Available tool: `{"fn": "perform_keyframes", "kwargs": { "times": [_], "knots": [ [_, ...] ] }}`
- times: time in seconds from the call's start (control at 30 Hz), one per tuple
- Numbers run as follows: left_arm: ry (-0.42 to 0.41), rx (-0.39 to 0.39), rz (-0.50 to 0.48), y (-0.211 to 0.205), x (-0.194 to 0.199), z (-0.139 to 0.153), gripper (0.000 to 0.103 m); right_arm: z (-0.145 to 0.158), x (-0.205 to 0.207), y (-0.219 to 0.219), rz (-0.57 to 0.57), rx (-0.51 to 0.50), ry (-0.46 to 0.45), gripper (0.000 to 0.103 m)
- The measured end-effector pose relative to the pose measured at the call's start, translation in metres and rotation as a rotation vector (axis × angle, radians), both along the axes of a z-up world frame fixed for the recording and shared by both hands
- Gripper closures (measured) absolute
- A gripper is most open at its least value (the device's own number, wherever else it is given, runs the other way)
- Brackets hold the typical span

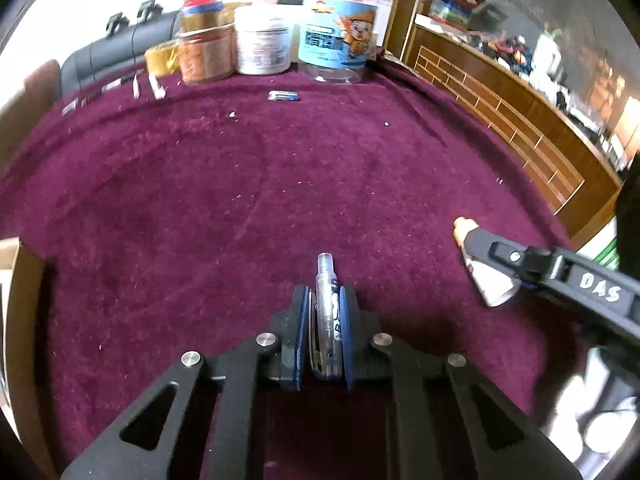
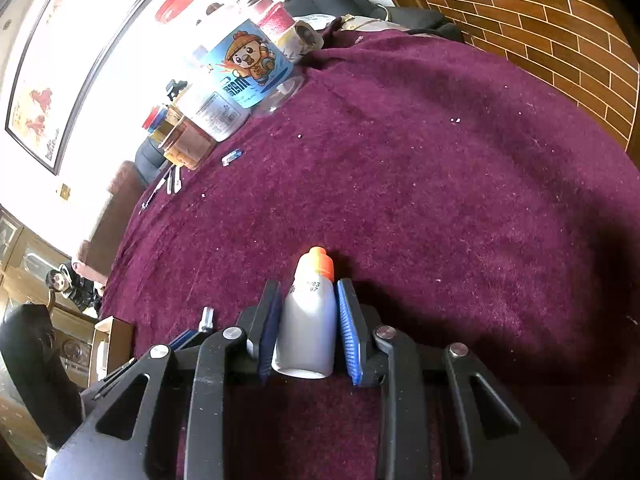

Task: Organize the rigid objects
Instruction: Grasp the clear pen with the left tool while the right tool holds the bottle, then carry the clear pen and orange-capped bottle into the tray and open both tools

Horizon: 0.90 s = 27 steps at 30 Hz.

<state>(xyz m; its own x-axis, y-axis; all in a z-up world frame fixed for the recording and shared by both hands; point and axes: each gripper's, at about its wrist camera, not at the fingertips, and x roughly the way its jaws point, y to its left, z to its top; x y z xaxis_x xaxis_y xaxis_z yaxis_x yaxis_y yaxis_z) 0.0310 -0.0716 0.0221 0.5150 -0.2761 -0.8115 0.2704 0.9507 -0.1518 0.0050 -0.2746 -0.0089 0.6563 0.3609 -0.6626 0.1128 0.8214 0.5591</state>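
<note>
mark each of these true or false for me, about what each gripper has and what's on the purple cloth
1. The left gripper is shut on a clear pen. True.
2. The right gripper holds a red can. False: it is shut on a white bottle with an orange cap.
3. The cloth is green. False: it is dark purple.
4. A jar with a cartoon label stands at the far edge. True.
5. The bottle's cap points away from the right wrist camera. True.

The left gripper (image 1: 326, 300) clamped a clear pen (image 1: 327, 320) at six o'clock on the maroon cloth (image 1: 240, 184); at three o'clock, the right gripper (image 1: 480, 264) gripped an orange-capped bottle (image 1: 486, 280); jars (image 1: 262, 40) stood at twelve.
</note>
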Motion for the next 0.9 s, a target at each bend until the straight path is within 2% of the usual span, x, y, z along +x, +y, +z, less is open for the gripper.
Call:
{"fn": "perform_keyframes", "kwargs": {
  "times": [0.23,0.3,0.4,0.5,0.57,0.67,0.8,0.9],
  "knots": [
    [-0.023,-0.09,0.004,0.03,-0.026,0.02,0.091,0.002,-0.001,0.004,0.004,-0.036,-0.023,0.078],
    [-0.029,-0.138,0.013,0.045,-0.035,0.032,0.091,0.005,-0.003,0.004,0.001,-0.05,-0.044,0.078],
    [-0.044,-0.212,0.038,0.083,-0.059,0.054,0.091,0.01,-0.006,0.007,0.002,-0.078,-0.067,0.079],
    [-0.073,-0.244,0.083,0.129,-0.086,0.072,0.091,0.012,-0.006,0.014,0.027,-0.093,-0.079,0.079],
    [-0.092,-0.241,0.126,0.16,-0.103,0.078,0.091,0.016,-0.006,0.025,0.065,-0.103,-0.085,0.079],
    [-0.124,-0.187,0.222,0.21,-0.129,0.077,0.091,0.028,-0.014,0.052,0.153,-0.092,-0.095,0.079],
    [-0.125,-0.136,0.353,0.271,-0.147,0.059,0.091,0.048,-0.032,0.106,0.296,-0.046,-0.107,0.079],
    [-0.095,-0.157,0.432,0.305,-0.15,0.041,0.091,0.054,-0.043,0.15,0.396,-0.026,-0.1,0.079]
  ]
}}
